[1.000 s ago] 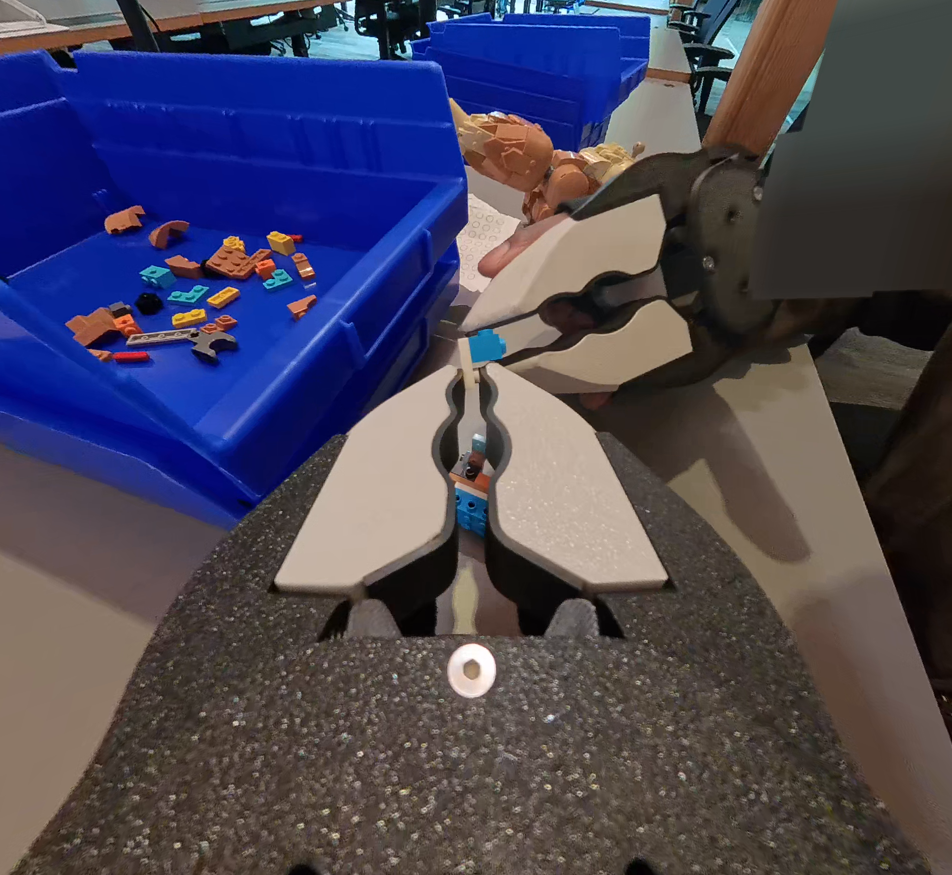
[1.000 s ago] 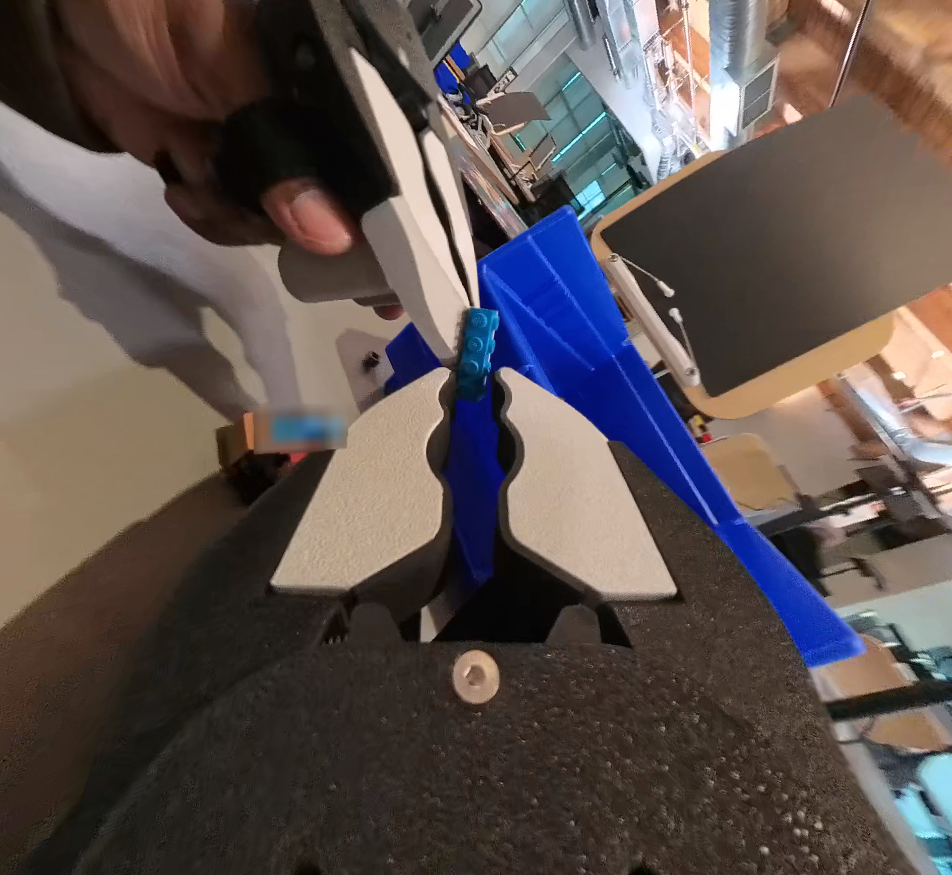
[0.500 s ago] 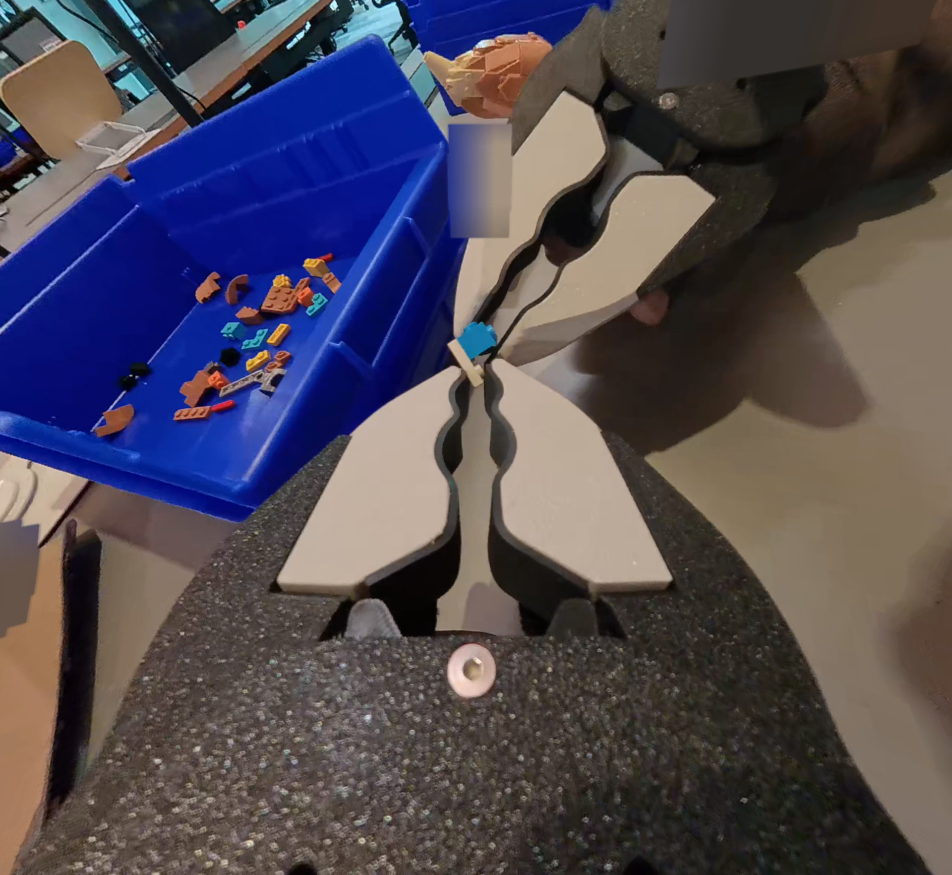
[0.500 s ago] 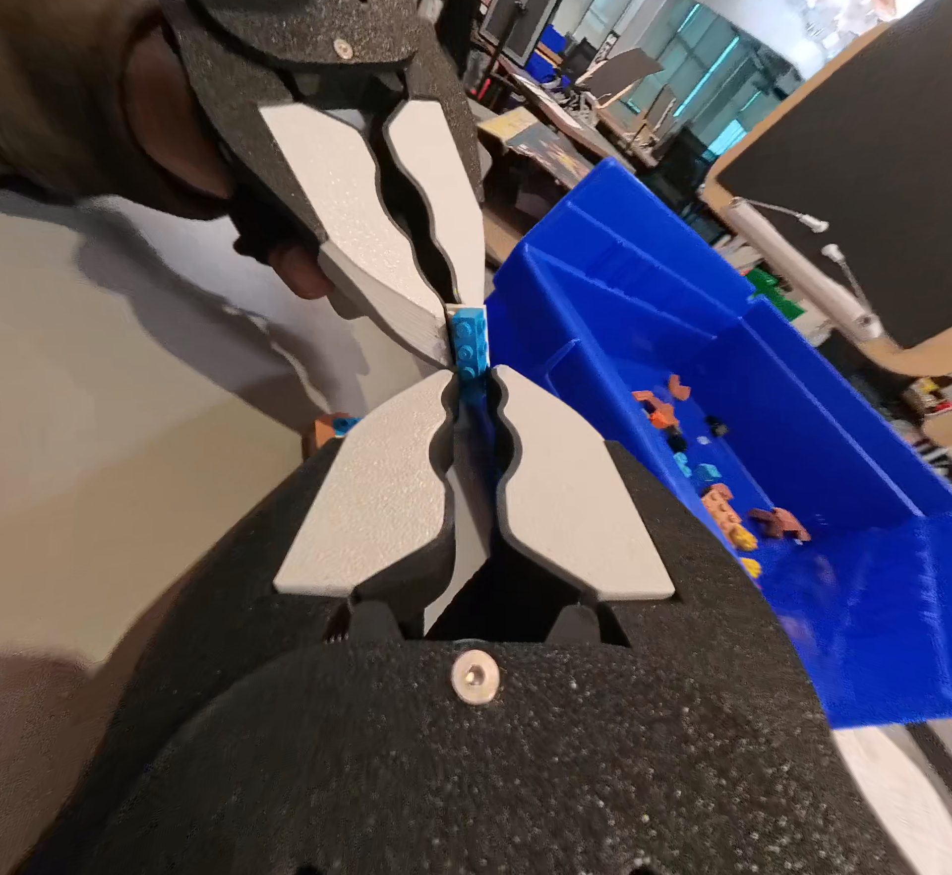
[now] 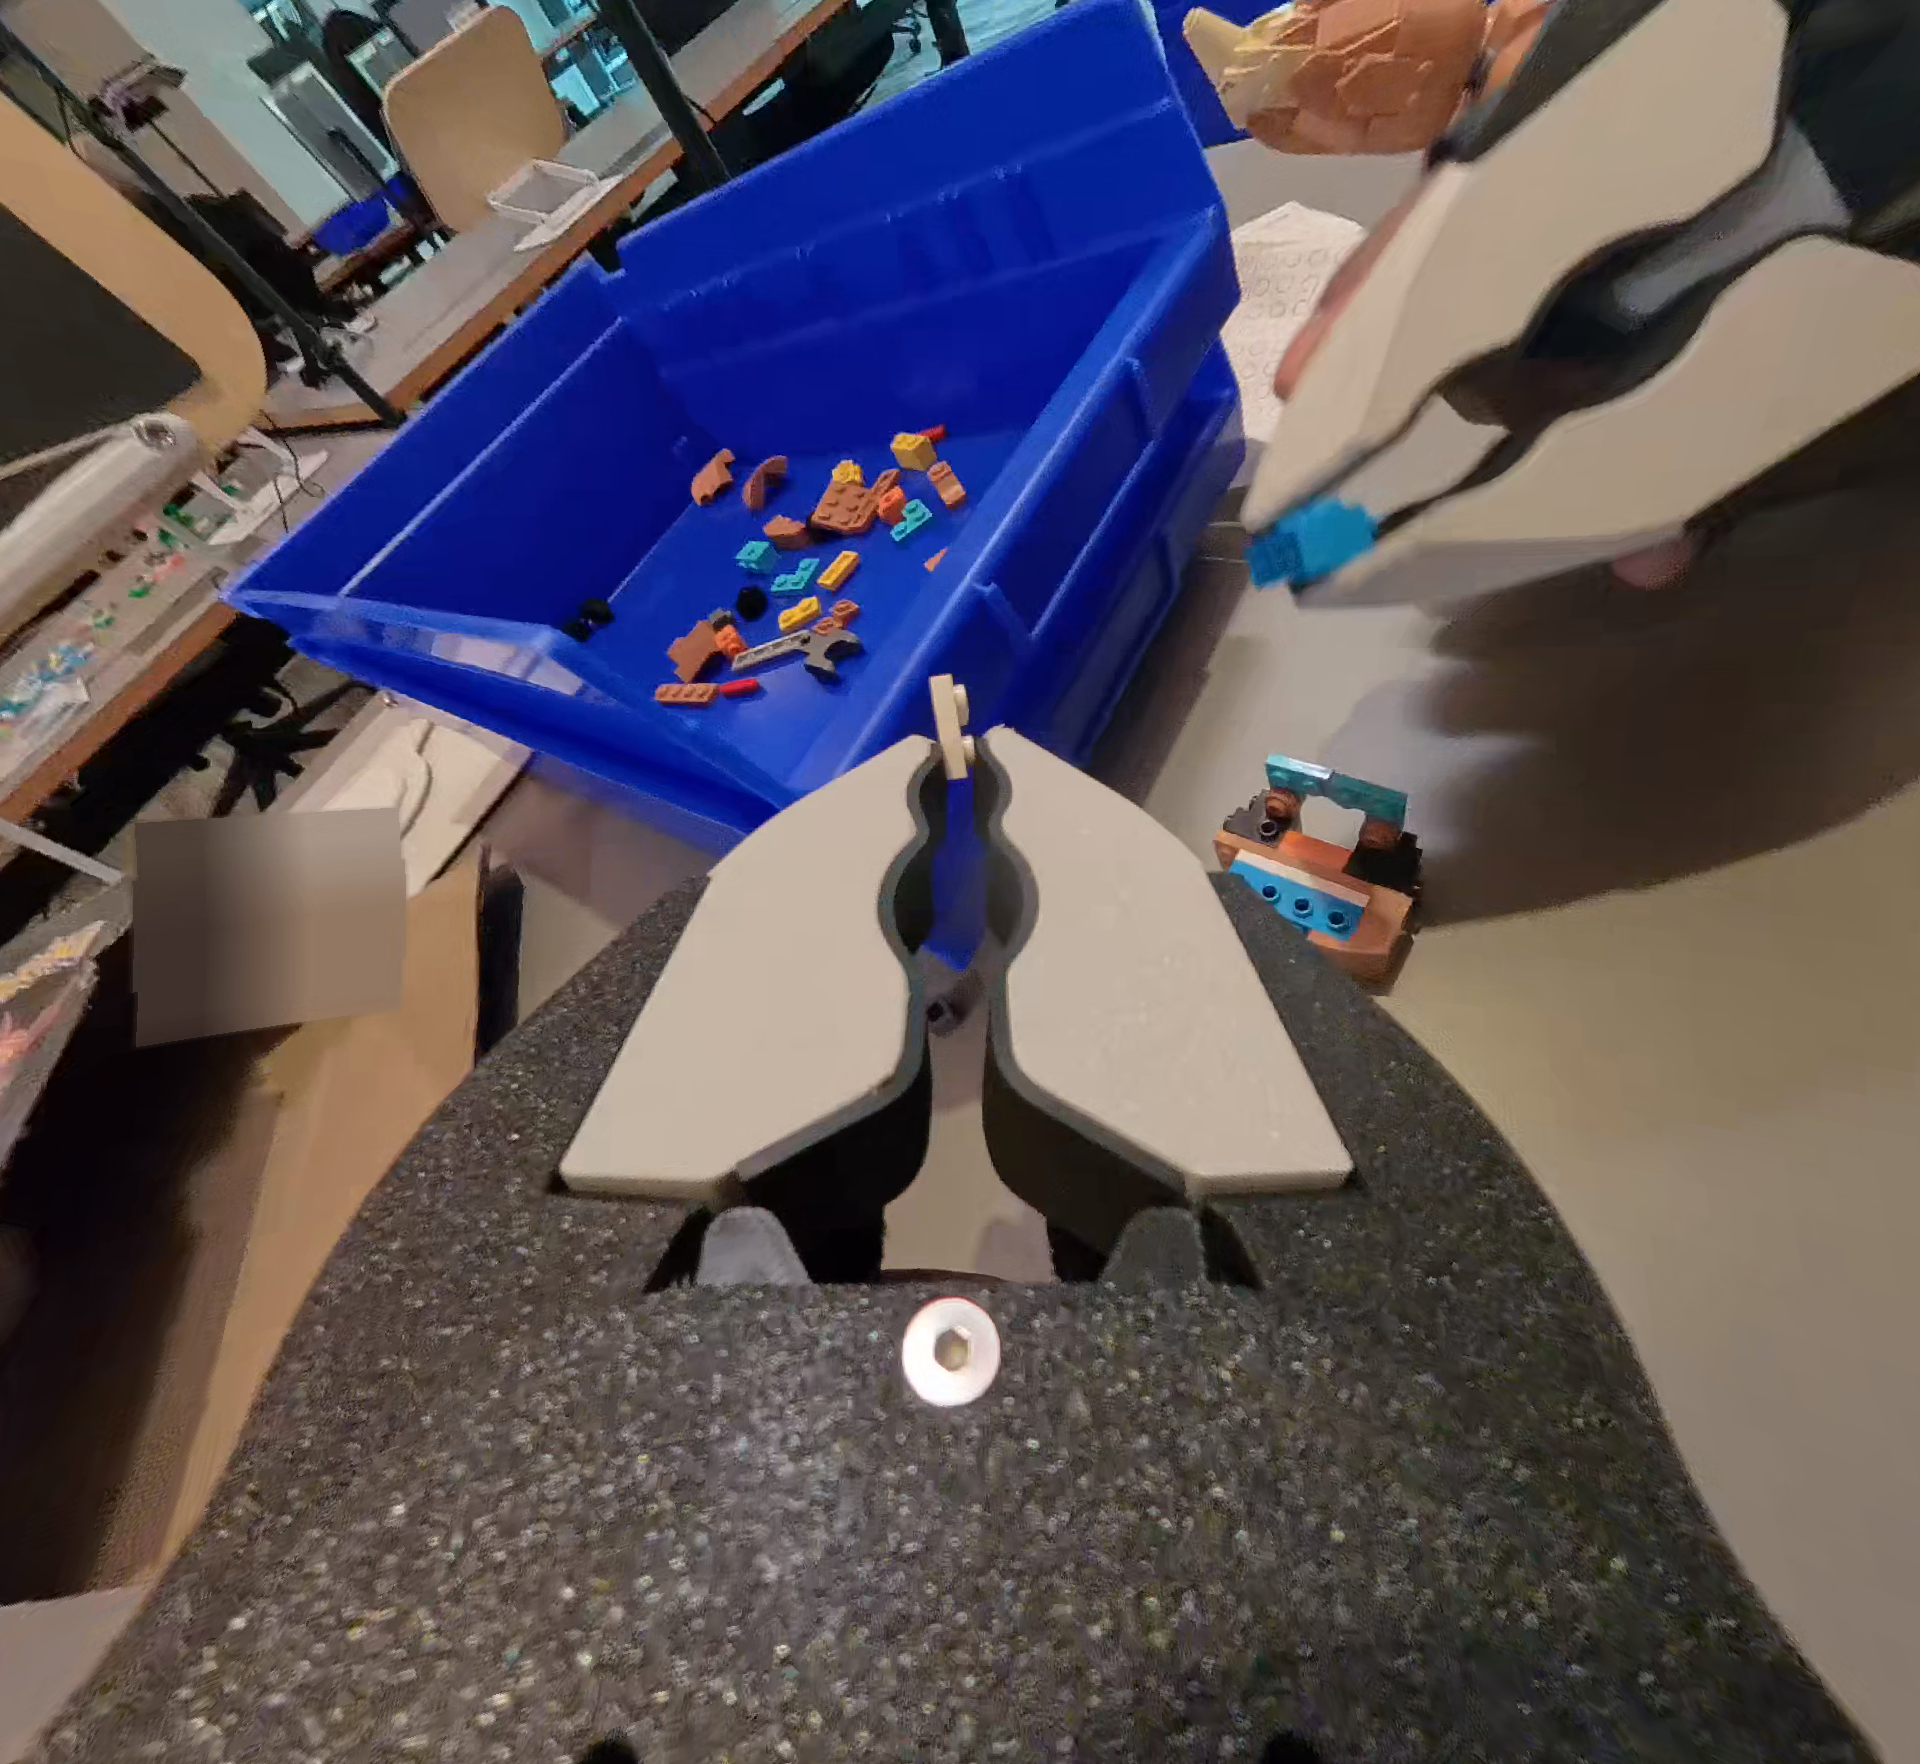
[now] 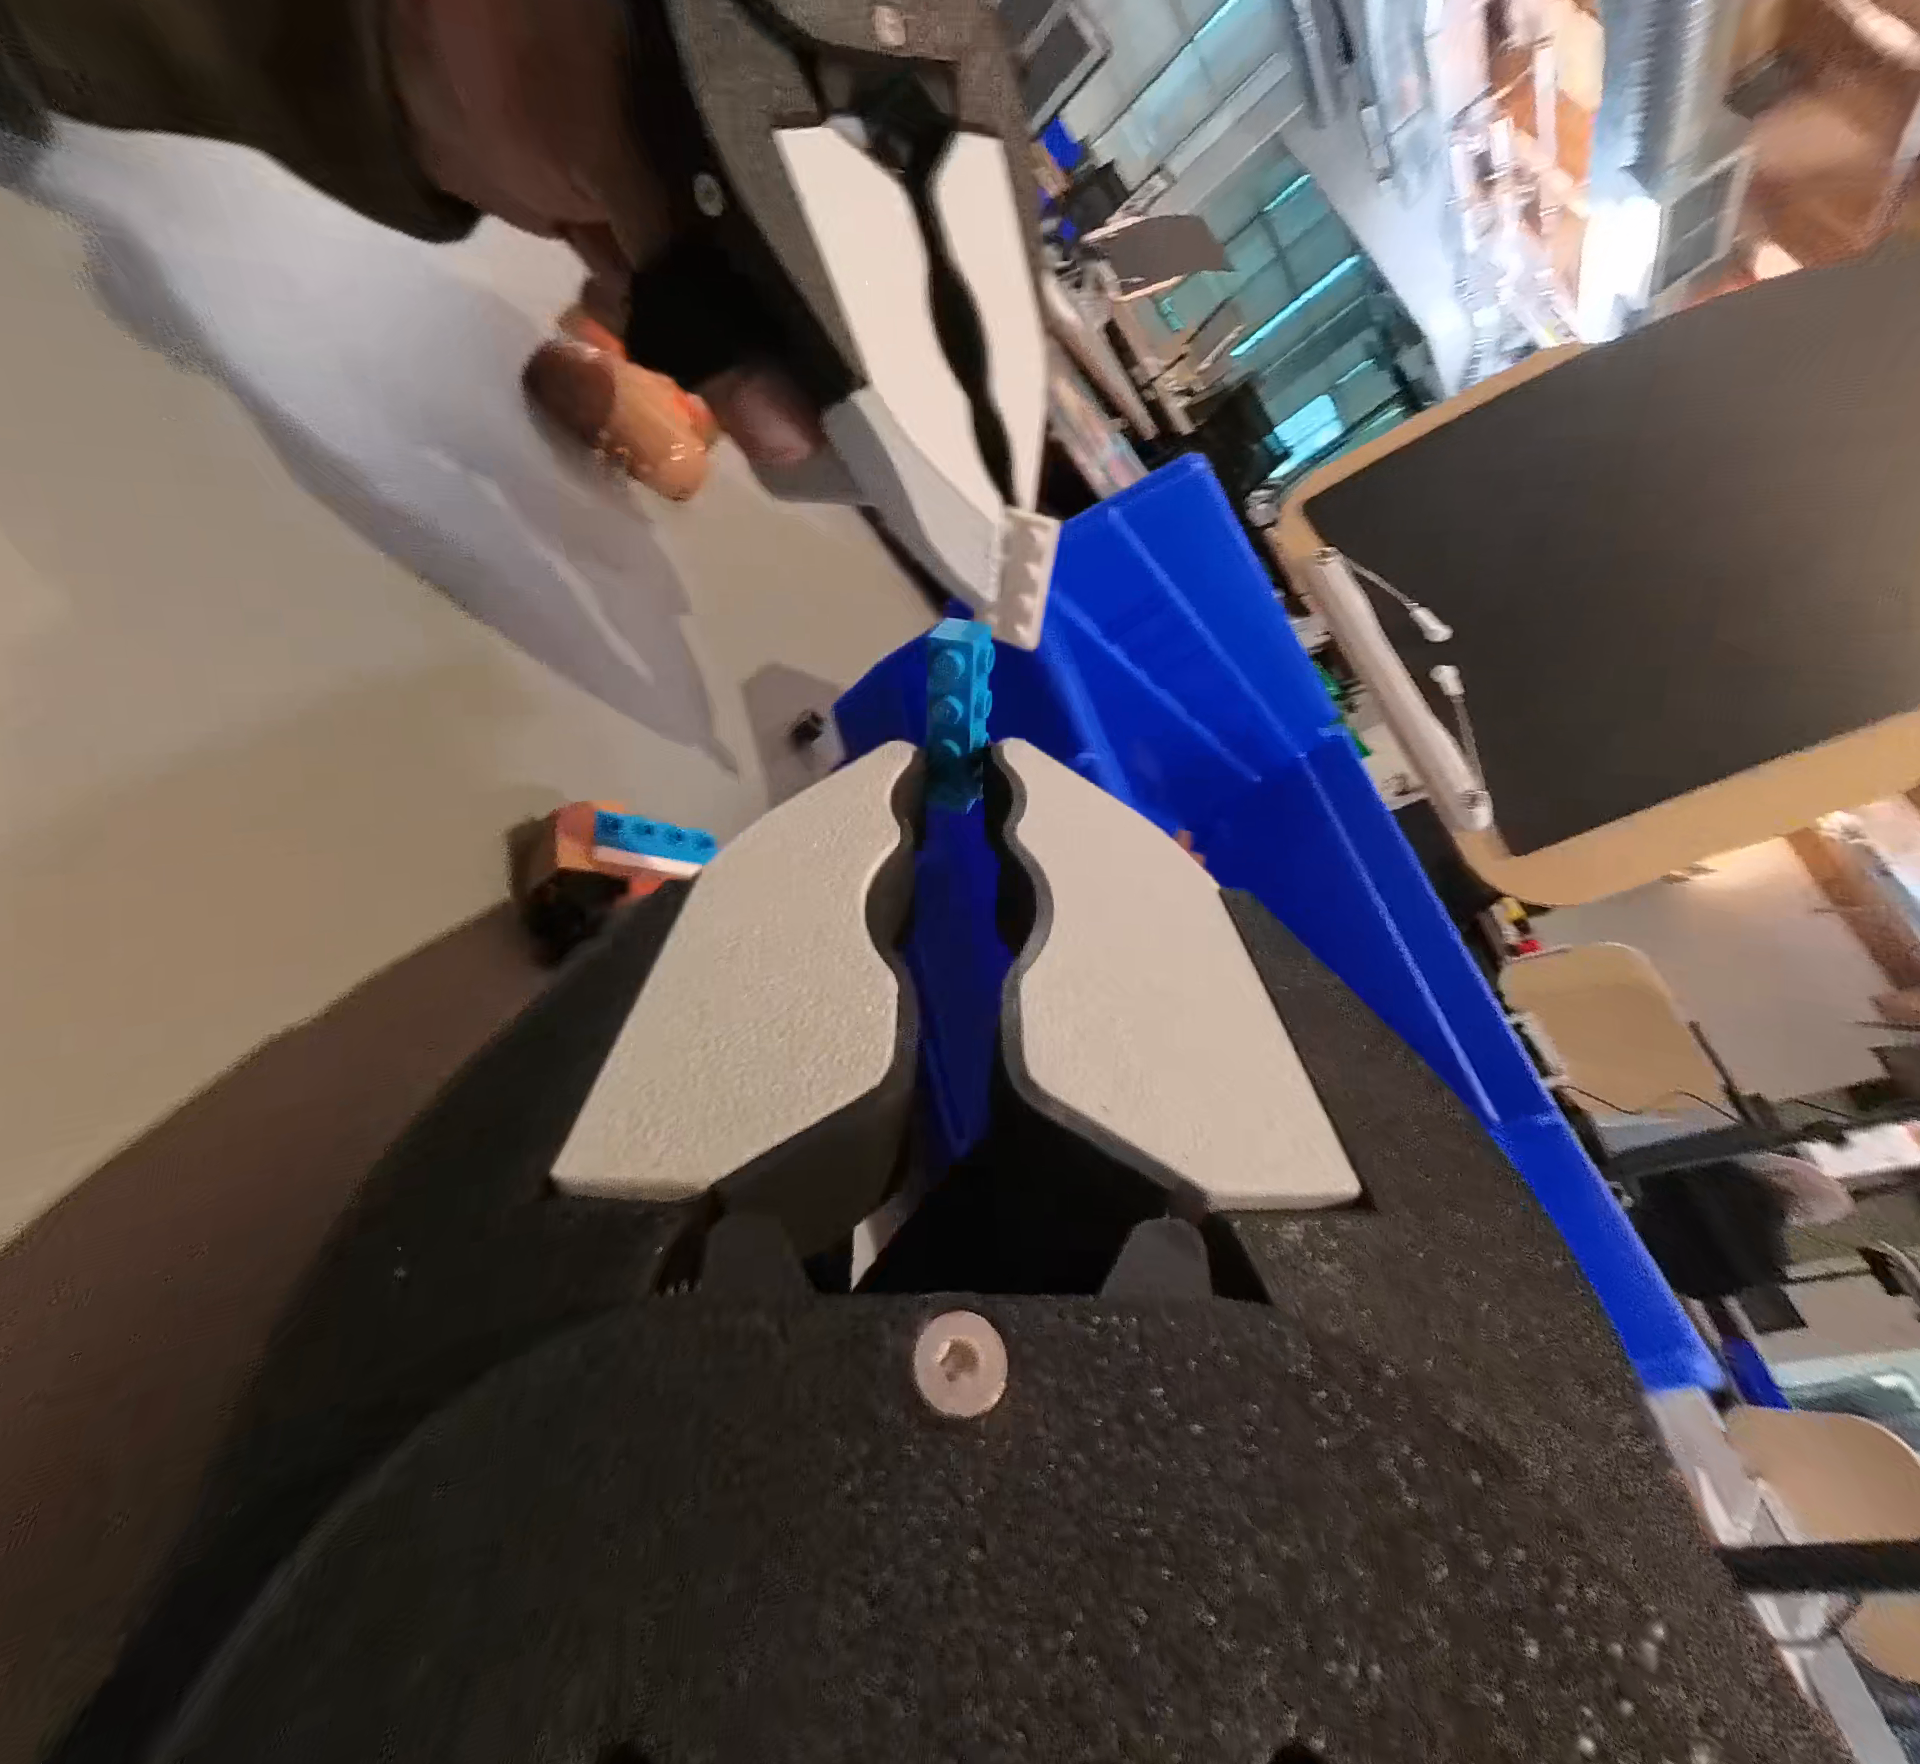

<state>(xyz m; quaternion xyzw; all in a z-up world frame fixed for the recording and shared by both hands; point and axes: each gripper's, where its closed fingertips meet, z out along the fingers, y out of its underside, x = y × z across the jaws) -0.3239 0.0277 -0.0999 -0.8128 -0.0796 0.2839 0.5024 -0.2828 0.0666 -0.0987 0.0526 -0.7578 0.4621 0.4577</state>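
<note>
Two small bricks are held apart in the air: a cream plate point(image 5: 951, 722) is pinched in the closed left claw point(image 5: 954, 750), a blue brick point(image 6: 958, 712) in the closed right claw point(image 6: 956, 764), above the worktop point(image 5: 1610, 1143) beside a blue bin point(image 5: 1091, 280) of loose pieces and a small brick model point(image 5: 1320, 867).

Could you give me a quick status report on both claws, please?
Left claw shut on tan plate. Right claw shut on blue brick. Pieces apart, nothing between them. Small brick build on table beside blue bin.
</note>
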